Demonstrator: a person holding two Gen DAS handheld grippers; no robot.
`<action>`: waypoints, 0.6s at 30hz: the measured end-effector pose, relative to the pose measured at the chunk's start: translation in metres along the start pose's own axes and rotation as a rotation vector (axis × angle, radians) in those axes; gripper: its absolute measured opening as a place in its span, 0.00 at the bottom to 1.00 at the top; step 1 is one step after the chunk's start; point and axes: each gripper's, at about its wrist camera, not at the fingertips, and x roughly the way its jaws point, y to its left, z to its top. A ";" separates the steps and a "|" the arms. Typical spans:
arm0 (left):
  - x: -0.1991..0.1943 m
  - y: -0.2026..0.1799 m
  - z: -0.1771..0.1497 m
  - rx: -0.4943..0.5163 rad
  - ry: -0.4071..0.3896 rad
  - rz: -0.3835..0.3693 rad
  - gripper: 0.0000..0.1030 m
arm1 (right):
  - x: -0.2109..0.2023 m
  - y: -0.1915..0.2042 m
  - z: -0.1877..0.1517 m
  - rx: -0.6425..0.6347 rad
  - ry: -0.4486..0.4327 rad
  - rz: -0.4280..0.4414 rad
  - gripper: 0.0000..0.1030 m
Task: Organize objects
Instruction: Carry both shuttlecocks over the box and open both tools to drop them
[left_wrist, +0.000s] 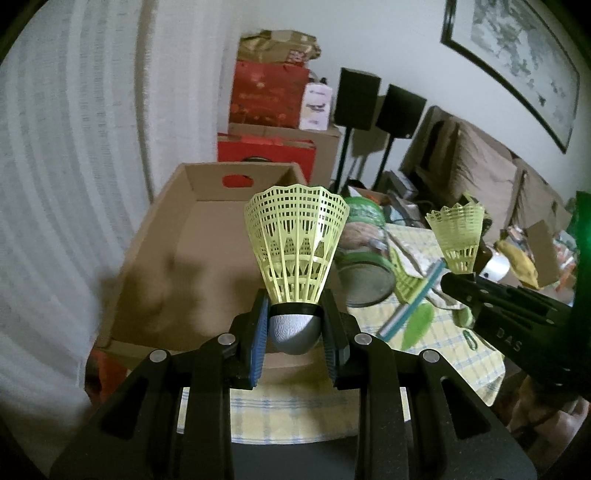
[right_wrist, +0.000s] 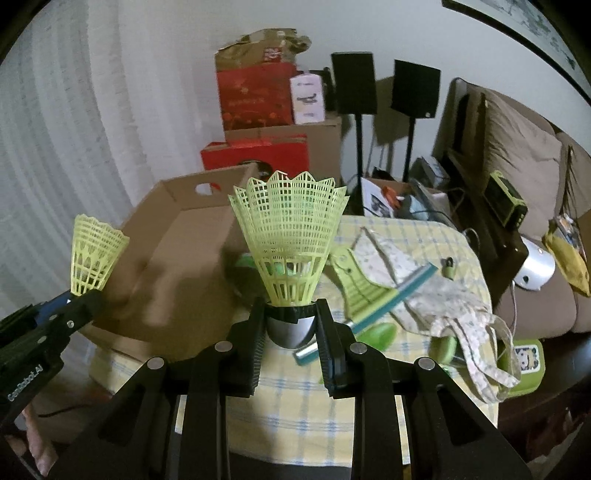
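Left wrist | left claw (left_wrist: 295, 325) clamps shuttlecock (left_wrist: 295, 243) cork | skirt up

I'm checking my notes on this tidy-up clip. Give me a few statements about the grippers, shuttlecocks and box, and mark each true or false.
1. The left gripper is clamped on the base of a yellow shuttlecock. True.
2. The right gripper is empty. False: it grips a second shuttlecock by its base.
3. Both shuttlecocks point skirt up. True.
4. The cardboard box already holds a shuttlecock. False: the part of its inside that shows is bare.
5. The table wears a plain red cloth. False: it is a yellow checked tablecloth.
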 end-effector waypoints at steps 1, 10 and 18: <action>0.000 0.003 0.001 -0.004 -0.002 0.006 0.24 | 0.001 0.004 0.001 -0.005 -0.001 0.004 0.24; 0.003 0.035 0.006 -0.039 -0.007 0.055 0.24 | 0.011 0.041 0.014 -0.041 0.004 0.042 0.24; 0.014 0.056 0.011 -0.058 -0.003 0.091 0.24 | 0.023 0.073 0.020 -0.067 0.015 0.086 0.24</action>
